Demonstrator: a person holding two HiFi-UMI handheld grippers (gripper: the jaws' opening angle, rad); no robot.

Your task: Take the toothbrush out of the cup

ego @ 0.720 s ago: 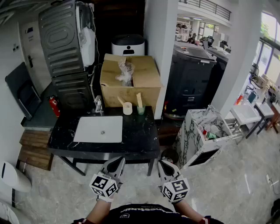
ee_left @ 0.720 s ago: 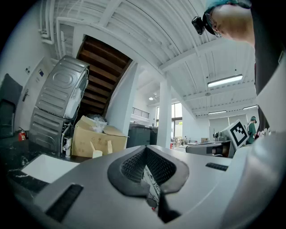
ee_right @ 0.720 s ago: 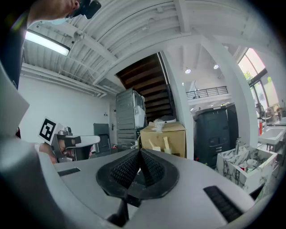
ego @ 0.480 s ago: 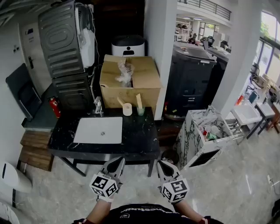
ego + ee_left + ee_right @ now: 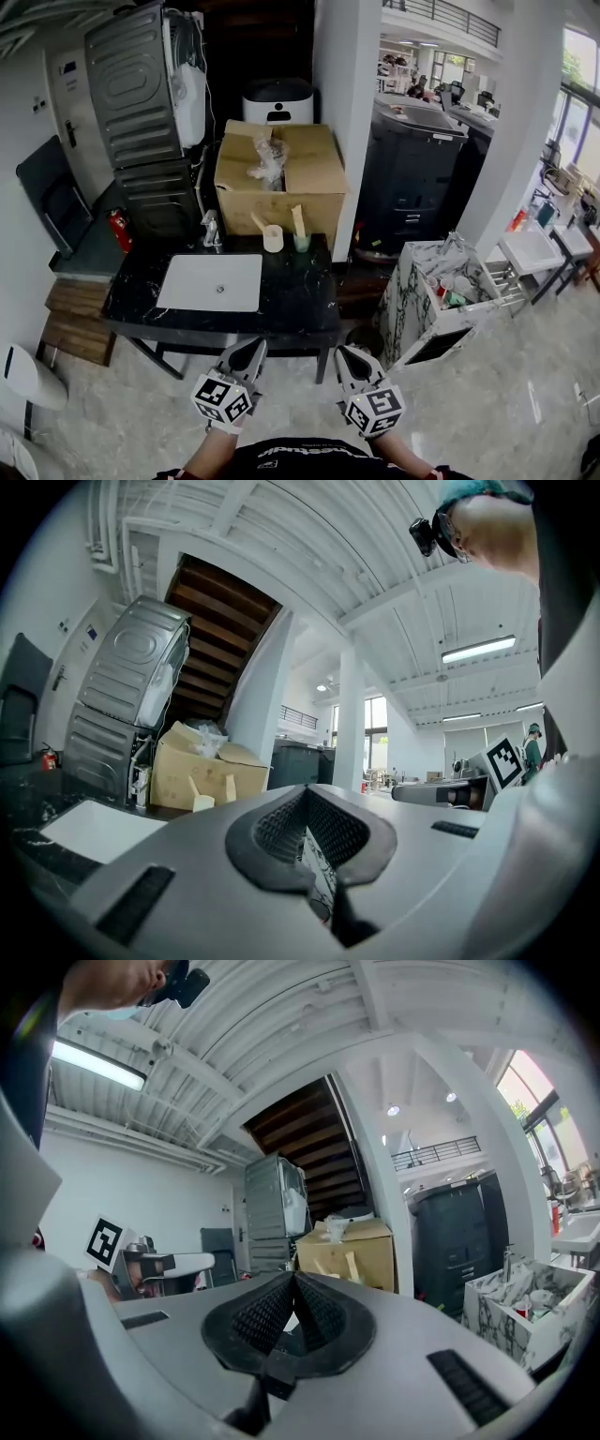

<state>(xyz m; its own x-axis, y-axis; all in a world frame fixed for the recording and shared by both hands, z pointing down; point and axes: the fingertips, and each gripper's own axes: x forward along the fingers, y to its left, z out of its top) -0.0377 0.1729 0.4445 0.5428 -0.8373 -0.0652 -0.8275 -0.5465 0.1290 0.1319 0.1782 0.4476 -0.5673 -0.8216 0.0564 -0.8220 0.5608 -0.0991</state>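
Two cups stand at the back edge of a black counter [image 5: 291, 300] in the head view. The cream cup [image 5: 273, 238] holds a pale toothbrush [image 5: 258, 222] that leans left. The green cup [image 5: 302, 241] holds an upright pale stick-like item [image 5: 297, 219]. My left gripper [image 5: 256, 344] and right gripper [image 5: 343, 351] hover side by side in front of the counter, well short of the cups, both shut and empty. From the left gripper [image 5: 305, 794] the cream cup [image 5: 202, 802] looks small and distant. The right gripper [image 5: 293, 1279] also points toward the counter.
A white sink basin [image 5: 210, 280] is set into the counter's left part, with a faucet [image 5: 210, 229] behind it. A cardboard box [image 5: 278, 178] stands behind the cups. A white pillar [image 5: 345, 112] and a marble-patterned bin [image 5: 427, 292] are to the right.
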